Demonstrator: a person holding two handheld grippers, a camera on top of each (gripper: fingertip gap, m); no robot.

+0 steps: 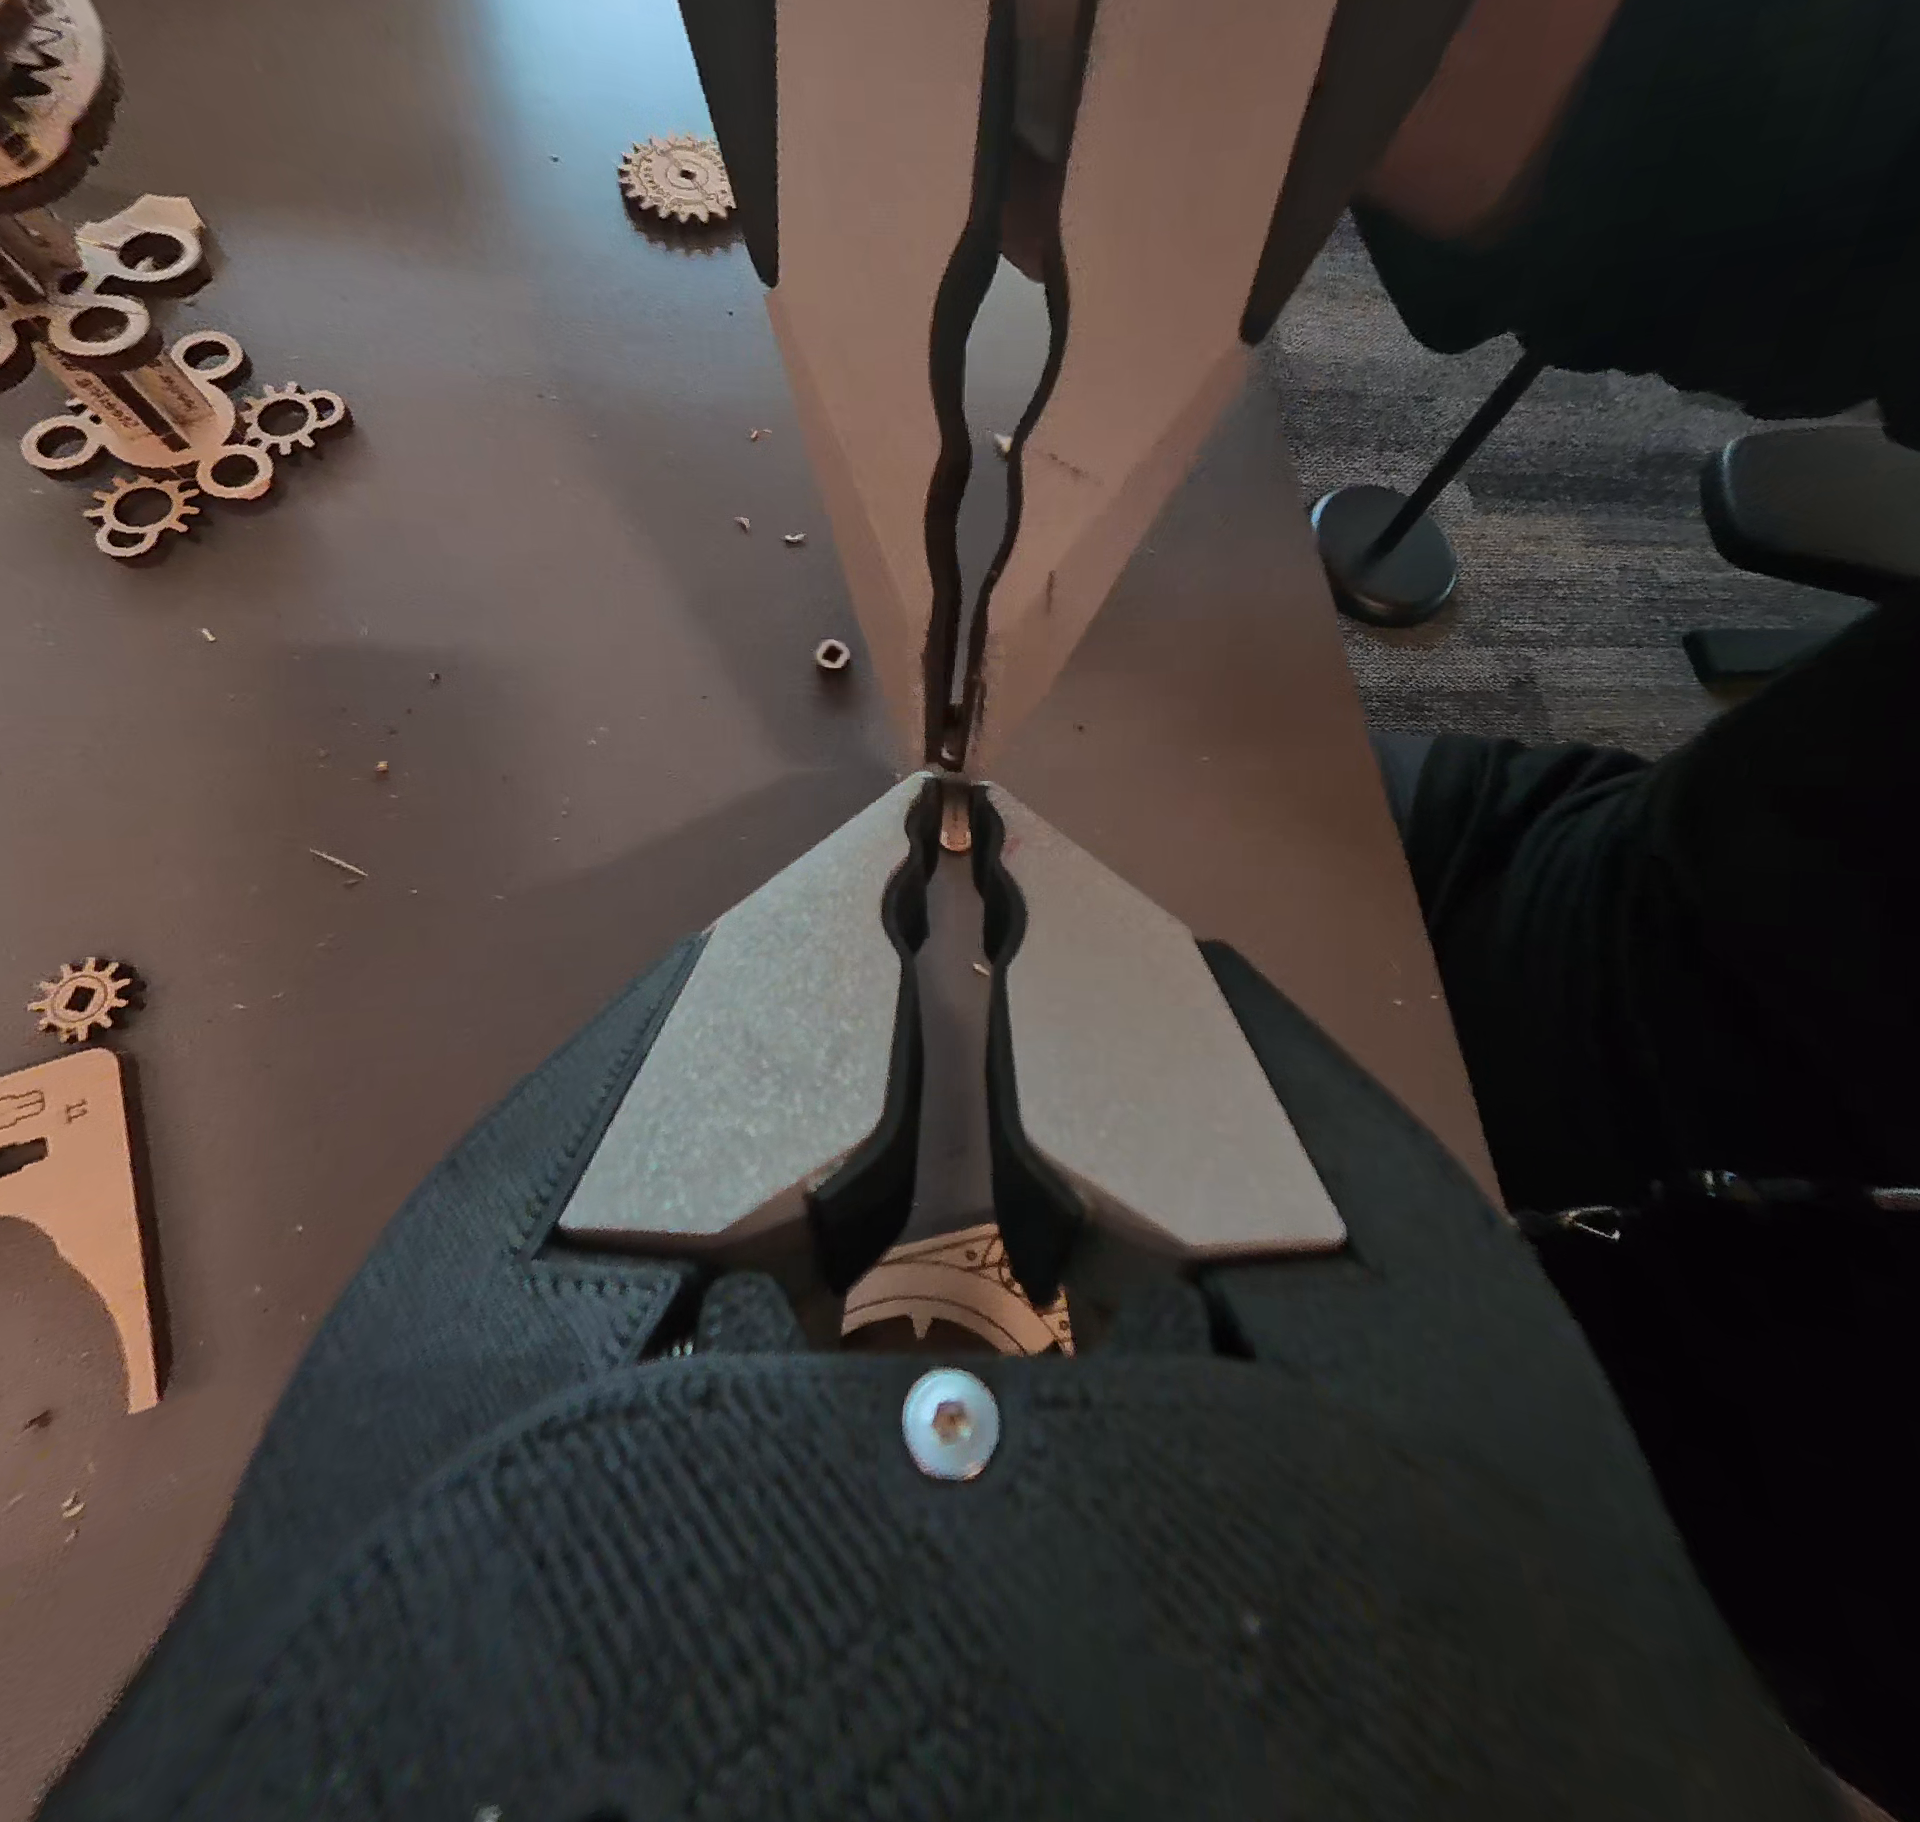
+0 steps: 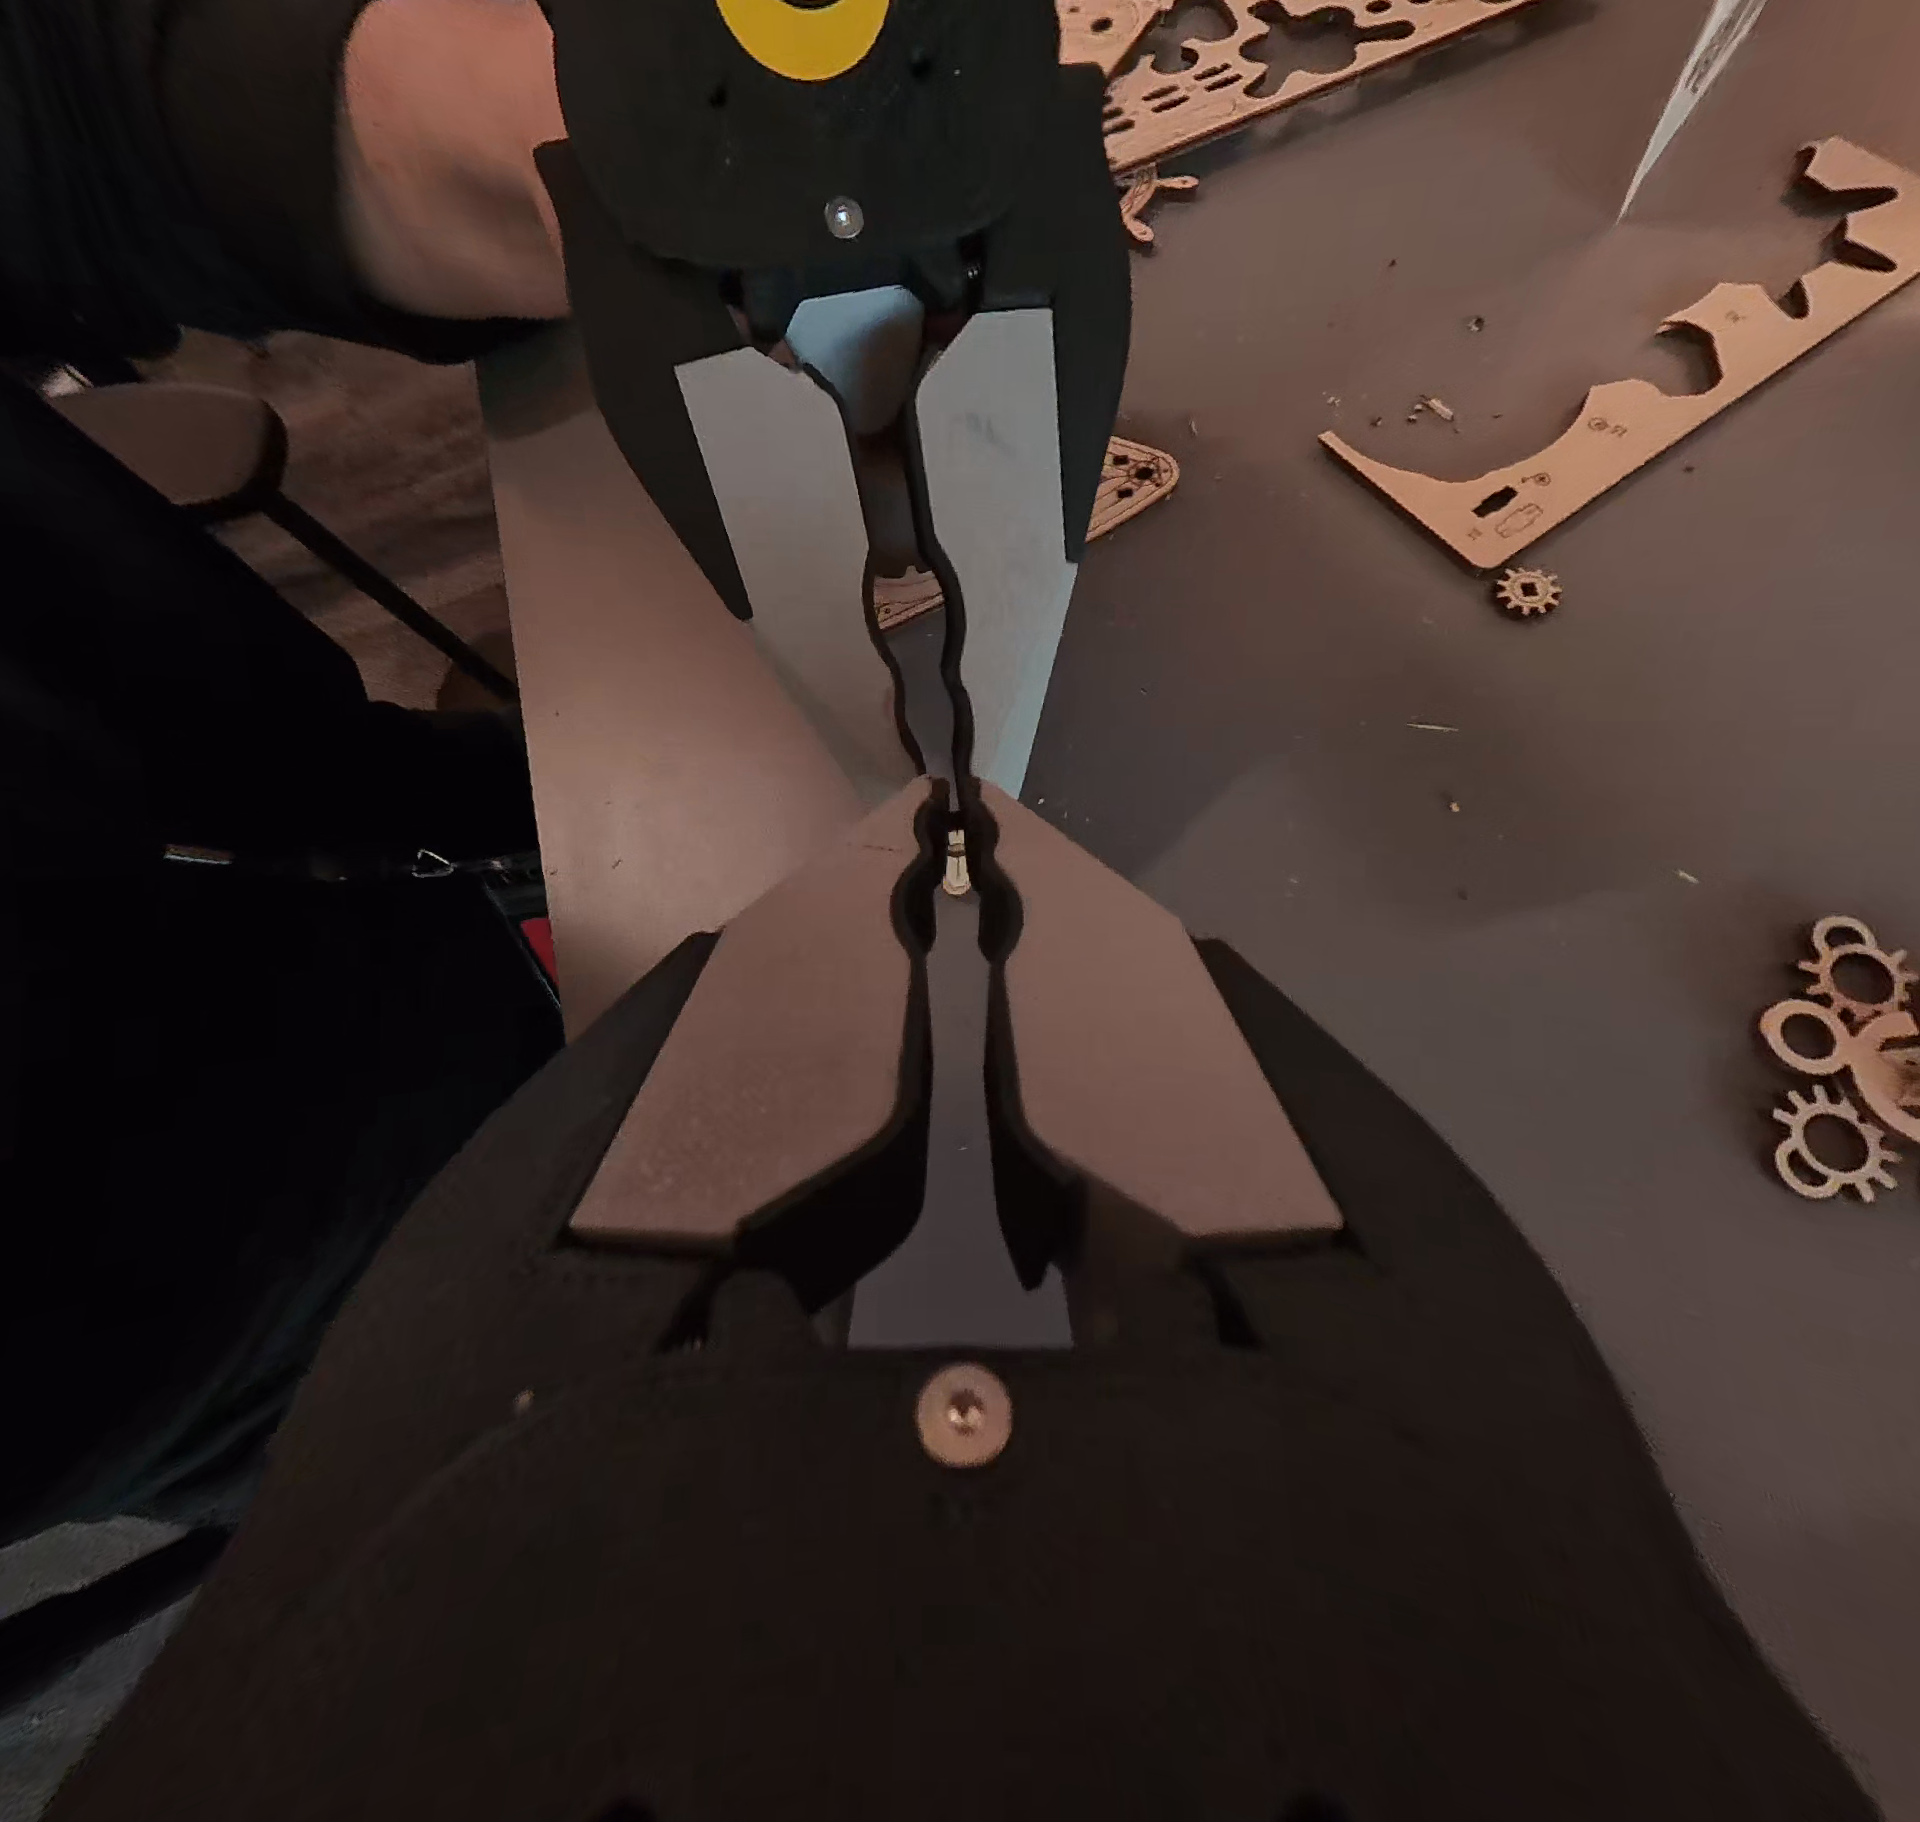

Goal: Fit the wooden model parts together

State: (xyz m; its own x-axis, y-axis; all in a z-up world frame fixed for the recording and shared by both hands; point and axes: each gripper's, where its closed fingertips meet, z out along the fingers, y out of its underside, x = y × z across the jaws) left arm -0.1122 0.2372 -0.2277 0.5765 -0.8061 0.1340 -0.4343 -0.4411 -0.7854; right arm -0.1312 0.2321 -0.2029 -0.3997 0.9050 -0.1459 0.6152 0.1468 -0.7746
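Tiny wooden peg (image 2: 954, 863) mostly hidden between gripper tips.

This looks like an office or hobby workroom set up for model building: a dark brown table (image 1: 416, 629) stands on grey patterned carpet (image 1: 1558, 546), with what seems to be the arm of an office chair (image 1: 1808, 505) and a black round-footed stand (image 1: 1387, 551) just past the table edge. Laser-cut wooden gears (image 1: 677, 177), a cluster of linked gear rings (image 1: 177, 422), punched-out plywood sheets (image 2: 1320, 27) and small wood chips (image 1: 338, 863) lie scattered across the tabletop.
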